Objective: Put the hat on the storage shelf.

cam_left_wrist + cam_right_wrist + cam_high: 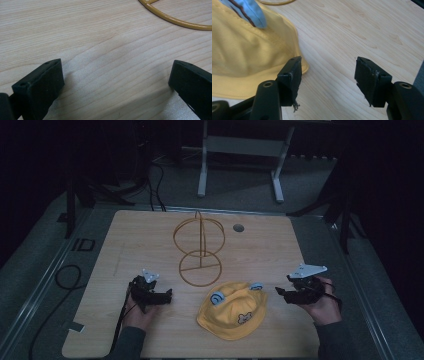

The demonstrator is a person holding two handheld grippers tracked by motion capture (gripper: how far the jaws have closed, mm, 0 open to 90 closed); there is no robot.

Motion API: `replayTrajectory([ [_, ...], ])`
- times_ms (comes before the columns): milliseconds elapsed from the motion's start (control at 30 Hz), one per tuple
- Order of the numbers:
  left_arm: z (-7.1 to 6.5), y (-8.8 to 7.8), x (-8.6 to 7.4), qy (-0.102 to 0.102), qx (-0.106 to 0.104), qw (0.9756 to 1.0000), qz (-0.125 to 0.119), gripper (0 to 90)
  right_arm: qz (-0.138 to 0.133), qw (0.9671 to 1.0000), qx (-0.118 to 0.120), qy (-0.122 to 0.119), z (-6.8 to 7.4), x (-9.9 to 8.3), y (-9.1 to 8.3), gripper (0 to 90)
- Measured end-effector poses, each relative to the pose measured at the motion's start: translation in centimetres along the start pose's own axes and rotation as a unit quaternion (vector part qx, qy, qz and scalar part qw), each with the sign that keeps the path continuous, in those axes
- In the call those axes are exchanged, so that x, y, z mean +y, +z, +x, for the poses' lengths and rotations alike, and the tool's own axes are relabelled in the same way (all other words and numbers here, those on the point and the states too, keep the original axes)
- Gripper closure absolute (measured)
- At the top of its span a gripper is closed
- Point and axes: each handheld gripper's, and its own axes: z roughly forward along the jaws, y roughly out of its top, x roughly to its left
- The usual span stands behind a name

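Both claws gaped wide and empty: my left claw (pixel 169 296) lay on the desk (pixel 150 235) beside the wire stand (pixel 199 251), my right claw (pixel 281 293) just right of the hat (pixel 231 312), which lay flat between them.

Table (pixel 150 330): light wood grain, rounded corners, seen from above. A small round grey disc (pixel 238 227) is set in the top near the far edge. A gold wire stand (pixel 200 252) is placed at mid-table, its ring base flat on the wood and its hoops upright. A yellow hat (pixel 232 312) with blue ears is laid nearer the front edge, just in front of the ring base. A pale tag (pixel 74 326) is noted at the front left corner.
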Motion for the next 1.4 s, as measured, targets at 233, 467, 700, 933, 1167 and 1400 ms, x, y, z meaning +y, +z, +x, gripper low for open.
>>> replayTrajectory([
  [233, 0.0, 0.0, 0.0, 0.000, 0.000, 1.0000, 0.000, 0.0, 0.018, 0.9994, 0.018, -0.025, -0.5, 1.2, -0.5, 39.3],
  [467, 0.0, 0.0, 0.0, 0.000, 0.000, 1.0000, 0.000, 0.0, 0.028, 0.9981, 0.036, -0.042, -0.9, 2.3, -1.3, 41.0],
  [700, 0.0, 0.0, 0.0, 0.000, 0.000, 1.0000, 0.000, 0.0, 0.045, 0.9940, 0.068, -0.072, -0.7, 3.7, -1.8, 41.9],
  [933, 0.0, 0.0, 0.0, 0.000, 0.000, 1.0000, 0.001, 0.0, 0.060, 0.9899, 0.091, -0.090, -0.5, 4.7, -2.0, 41.9],
  [1167, 0.0, 0.0, 0.0, 0.000, 0.000, 1.0000, 0.001, 0.0, 0.079, 0.9868, 0.101, -0.100, -0.6, 5.5, -2.1, 41.7],
  [1400, 0.0, 0.0, 0.0, 0.000, 0.000, 1.0000, 0.001, 0.0, 0.091, 0.9823, 0.111, -0.120, -0.3, 6.5, -2.6, 41.0],
])
